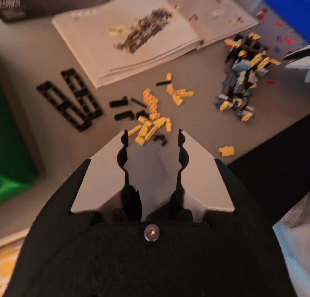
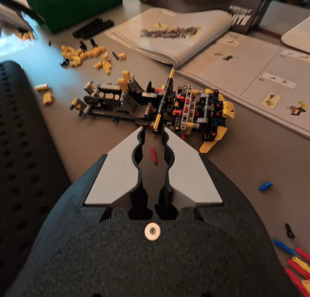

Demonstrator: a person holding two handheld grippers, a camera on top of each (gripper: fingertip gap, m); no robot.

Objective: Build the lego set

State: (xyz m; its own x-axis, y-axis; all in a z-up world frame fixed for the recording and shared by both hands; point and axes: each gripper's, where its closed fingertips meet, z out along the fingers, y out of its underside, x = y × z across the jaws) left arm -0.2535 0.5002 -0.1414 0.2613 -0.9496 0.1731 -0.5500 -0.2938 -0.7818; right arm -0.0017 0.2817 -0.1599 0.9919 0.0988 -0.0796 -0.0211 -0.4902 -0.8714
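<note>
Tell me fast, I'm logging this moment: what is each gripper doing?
Left gripper: open, empty.
Right gripper: partly open, empty.

Both wrist cameras are looking down along their fingers, sharing the half-built model (image 1: 241, 74) (image 2: 156, 104), nearer the right.

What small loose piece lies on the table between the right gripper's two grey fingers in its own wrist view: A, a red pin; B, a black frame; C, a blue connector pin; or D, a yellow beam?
A: a small red pin lies on the grey table in the gap between the open right gripper and its grey fingers, just short of the partly built black, grey and yellow model.
</note>
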